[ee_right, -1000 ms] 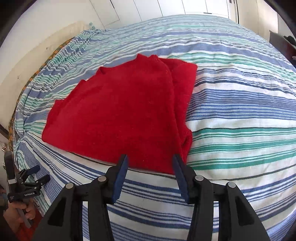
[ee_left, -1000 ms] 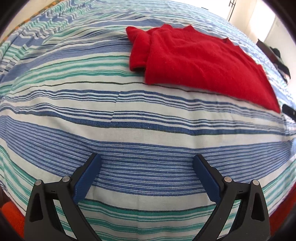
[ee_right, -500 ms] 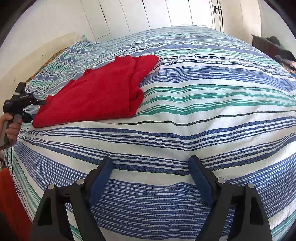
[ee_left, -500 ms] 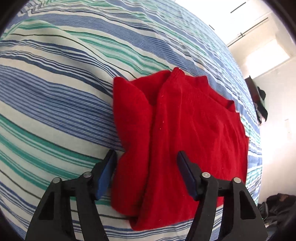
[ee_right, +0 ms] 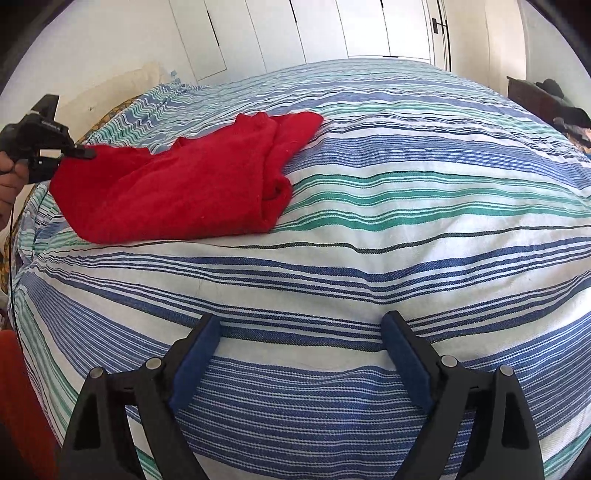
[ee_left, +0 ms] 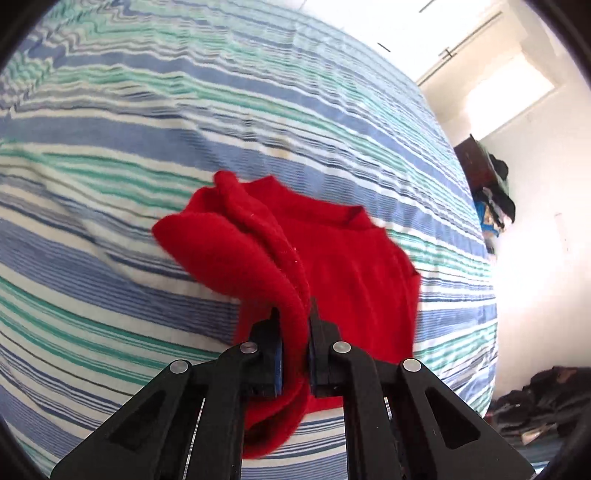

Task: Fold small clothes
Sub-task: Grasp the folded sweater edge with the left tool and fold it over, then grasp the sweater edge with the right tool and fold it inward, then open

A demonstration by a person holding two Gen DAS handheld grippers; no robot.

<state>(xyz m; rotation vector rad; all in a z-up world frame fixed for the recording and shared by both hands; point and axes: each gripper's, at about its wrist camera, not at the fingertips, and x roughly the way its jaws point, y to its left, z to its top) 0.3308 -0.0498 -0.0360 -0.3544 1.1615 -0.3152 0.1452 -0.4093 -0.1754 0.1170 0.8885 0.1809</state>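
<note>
A red knit garment [ee_left: 351, 266] lies partly folded on the striped bed [ee_left: 147, 129]. My left gripper [ee_left: 293, 314] is shut on a fold at its near edge, and the pinched cloth is lifted off the cover and bulges up between the pads. In the right wrist view the same garment [ee_right: 184, 192] sits at the far left of the bed [ee_right: 406, 221], its left corner pulled up by the left gripper [ee_right: 79, 152], which a person's hand [ee_right: 7, 177] holds. My right gripper [ee_right: 301, 325] stands open over bare bedcover, well to the right of the garment, nothing between its fingers.
White closet doors [ee_right: 332, 29] stand behind the bed. Dark furniture piled with clothes [ee_left: 487, 177] is at the bed's right side, and dark clothes [ee_left: 535, 398] lie on the floor. Something orange [ee_right: 18, 406] sits beside the bed's lower left.
The left gripper swung over to the red garment, shut on its near edge and lifted it. The right gripper opened and drew away from the garment to bare cover.
</note>
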